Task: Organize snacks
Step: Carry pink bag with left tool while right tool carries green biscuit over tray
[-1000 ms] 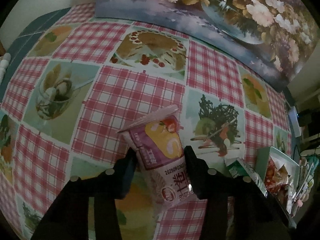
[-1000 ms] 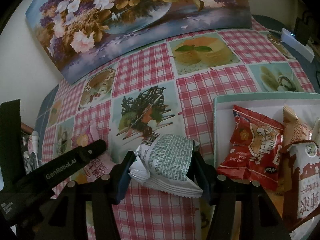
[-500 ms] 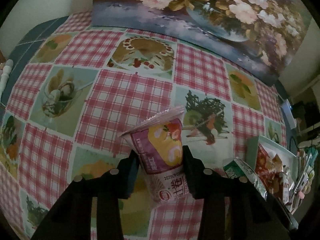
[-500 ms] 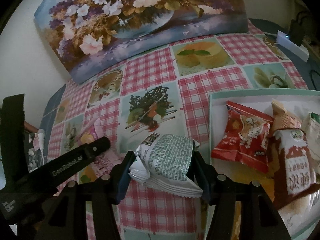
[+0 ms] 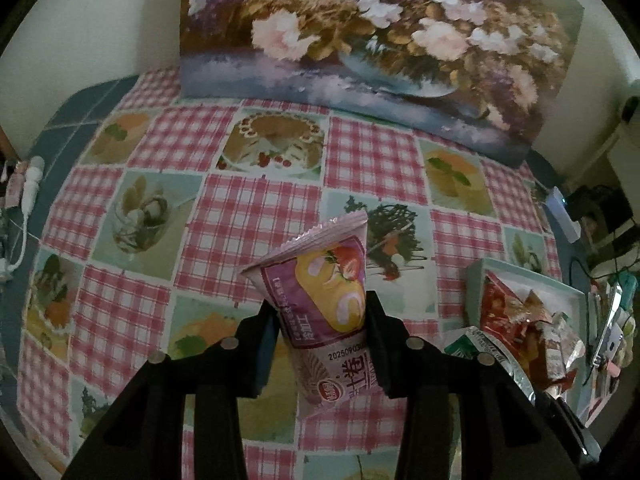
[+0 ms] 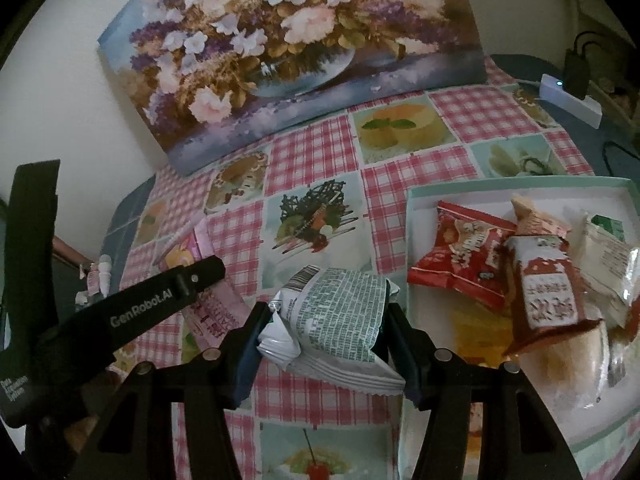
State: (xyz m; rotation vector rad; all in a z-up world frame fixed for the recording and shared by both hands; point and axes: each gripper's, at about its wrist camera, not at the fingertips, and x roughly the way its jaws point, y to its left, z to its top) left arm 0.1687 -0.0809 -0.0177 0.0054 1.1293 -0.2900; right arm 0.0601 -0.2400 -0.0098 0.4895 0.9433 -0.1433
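My left gripper is shut on a purple cake-roll packet, held upright above the checked tablecloth. My right gripper is shut on a white and green printed snack packet, lifted just left of the pale green tray. In the tray lie a red packet, a brown-and-white packet and a pale packet. In the right wrist view the left gripper's black body crosses the lower left, with the purple packet partly hidden behind it. The left wrist view shows the tray at the right.
A flower painting leans against the wall at the table's back. A white power strip with a cable sits at the back right. A white cable and small items lie at the table's left edge.
Both grippers have risen with their packets, so more of the table and painting shows. The left jaws have tightened on the purple packet. The right gripper has moved nearer the tray.
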